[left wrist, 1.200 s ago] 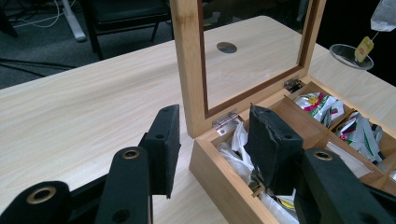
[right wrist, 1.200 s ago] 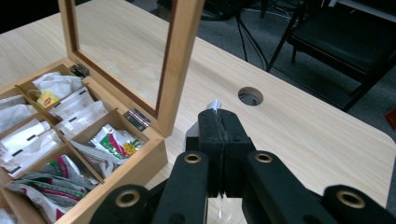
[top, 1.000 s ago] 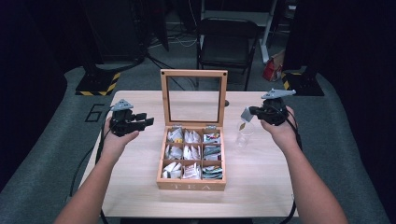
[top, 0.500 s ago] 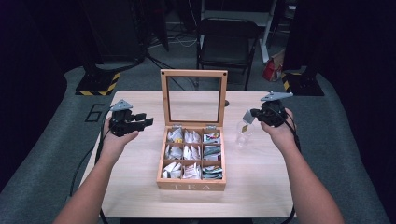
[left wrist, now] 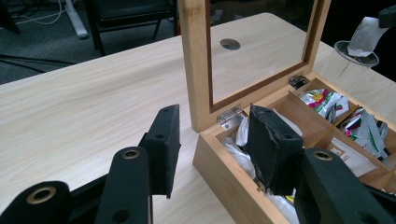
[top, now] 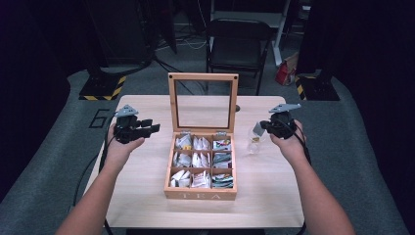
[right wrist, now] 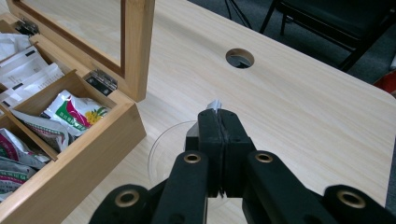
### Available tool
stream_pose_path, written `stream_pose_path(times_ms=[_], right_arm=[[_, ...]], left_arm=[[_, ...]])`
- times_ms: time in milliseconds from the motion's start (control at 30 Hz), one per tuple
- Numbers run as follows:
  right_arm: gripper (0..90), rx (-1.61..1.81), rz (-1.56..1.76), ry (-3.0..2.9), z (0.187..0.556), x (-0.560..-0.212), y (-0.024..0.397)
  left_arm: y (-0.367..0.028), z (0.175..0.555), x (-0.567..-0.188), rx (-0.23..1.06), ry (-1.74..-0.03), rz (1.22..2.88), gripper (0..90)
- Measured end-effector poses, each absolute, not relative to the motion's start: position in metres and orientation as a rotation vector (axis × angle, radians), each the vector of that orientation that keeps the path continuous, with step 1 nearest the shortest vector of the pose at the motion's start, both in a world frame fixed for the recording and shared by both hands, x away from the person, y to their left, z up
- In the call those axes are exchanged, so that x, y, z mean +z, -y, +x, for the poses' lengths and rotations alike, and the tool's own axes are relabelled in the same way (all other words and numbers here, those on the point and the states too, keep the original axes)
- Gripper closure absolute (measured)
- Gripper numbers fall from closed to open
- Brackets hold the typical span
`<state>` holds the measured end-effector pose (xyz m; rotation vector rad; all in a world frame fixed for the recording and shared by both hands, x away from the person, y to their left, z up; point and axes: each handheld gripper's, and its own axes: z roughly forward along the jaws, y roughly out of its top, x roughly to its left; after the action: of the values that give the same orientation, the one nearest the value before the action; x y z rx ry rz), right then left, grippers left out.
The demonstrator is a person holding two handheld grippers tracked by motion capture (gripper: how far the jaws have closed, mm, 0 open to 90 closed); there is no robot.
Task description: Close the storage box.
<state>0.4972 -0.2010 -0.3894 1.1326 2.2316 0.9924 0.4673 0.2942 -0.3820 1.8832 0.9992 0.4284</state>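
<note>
Pale wood-grain table (top: 147, 196) with rounded corners, round cable hole (right wrist: 240, 58) near its far edge, open wooden tea box (top: 201, 192) at its middle, lid upright, clear glass (top: 254, 146) just right of the box

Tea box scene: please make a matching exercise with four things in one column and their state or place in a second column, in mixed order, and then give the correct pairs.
Things:
1. tea box lid
2. left gripper
3. right gripper
4. clear glass cup

States or places:
A. jaws shut on a white tea bag
B. stands on the table, right of the box, below the right gripper
C. raised upright on its hinges
D. jaws open, holding nothing, at the left side of the box

Pairs: 1-C, 2-D, 3-A, 4-B
</note>
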Motion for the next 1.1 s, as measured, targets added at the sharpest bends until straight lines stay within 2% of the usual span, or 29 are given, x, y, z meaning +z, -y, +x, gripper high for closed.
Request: stream_pose_path(times_ms=[867,1100], right_arm=[[87.8,0.952,1.172,-2.260,0.498,-0.418,0.191],[80.7,0.941,1.183,-2.251,0.499,-0.419,0.191]], left_arm=[[-0.293,0.468,-0.388,0.421,-1.004,1.884,54.3],[-0.294,0.467,-0.388,0.422,-1.005,1.877,54.3]])
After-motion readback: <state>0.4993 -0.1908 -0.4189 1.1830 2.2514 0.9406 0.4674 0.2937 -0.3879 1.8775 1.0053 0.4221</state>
